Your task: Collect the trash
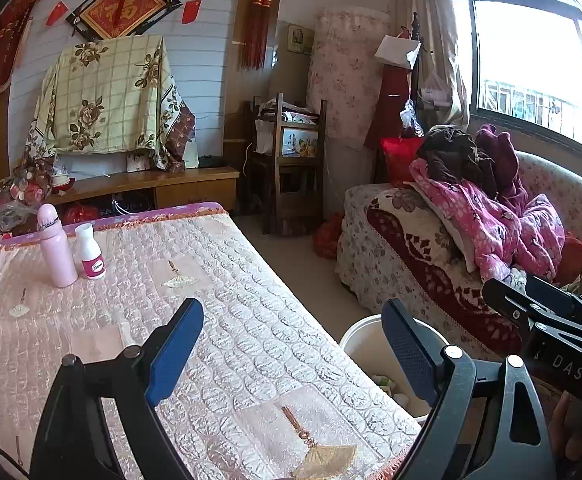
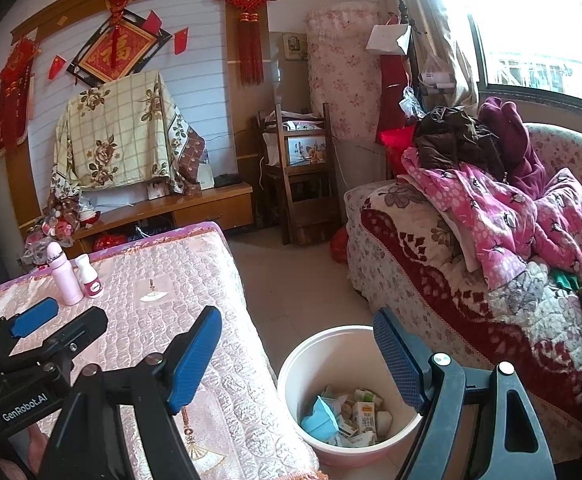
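Right wrist: open floor [image 2: 291,280] between table edge [image 2: 247,312] and sofa [image 2: 431,280].

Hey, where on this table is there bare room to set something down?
Most of the table is bare: the whole stretch from the two bottles at the far left corner to the near edge by the bucket. The sofa is crowded with clothes.

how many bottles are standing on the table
2: a tall pink bottle at the table's far left corner, and a smaller white bottle with a pink label just right of it. Nothing appears to hide more.
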